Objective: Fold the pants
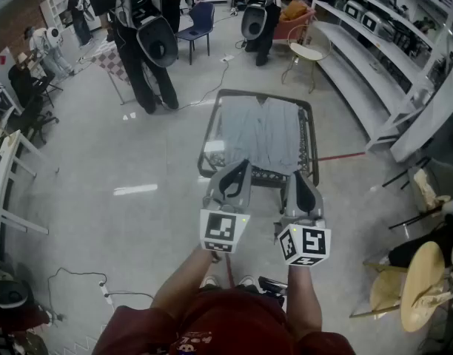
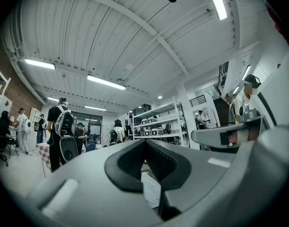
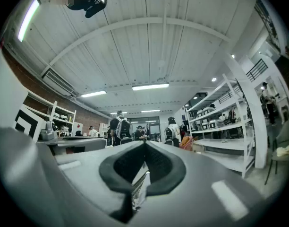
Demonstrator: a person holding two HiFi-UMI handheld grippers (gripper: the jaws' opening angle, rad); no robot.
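Note:
Light grey-blue pants [image 1: 258, 134] lie spread flat on a low glass-topped table [image 1: 309, 148] in the head view, legs side by side. My left gripper [image 1: 246, 164] is held level in front of the table's near edge, jaws shut with nothing between them. My right gripper [image 1: 294, 176] is beside it, also shut and holding nothing. Both stand short of the pants and touch neither pants nor table. In the left gripper view the left gripper [image 2: 145, 143] points slightly up, with its jaws meeting. The right gripper [image 3: 145, 144] looks the same in its own view.
Several people with backpacks [image 1: 141, 21] stand beyond the table. A blue chair [image 1: 200, 19] and a round-seat chair [image 1: 305, 53] stand behind it. White shelving [image 1: 374, 58] runs along the right. Wooden stools [image 1: 414, 272] sit at the near right, and a white table [image 1: 4, 183] at the left.

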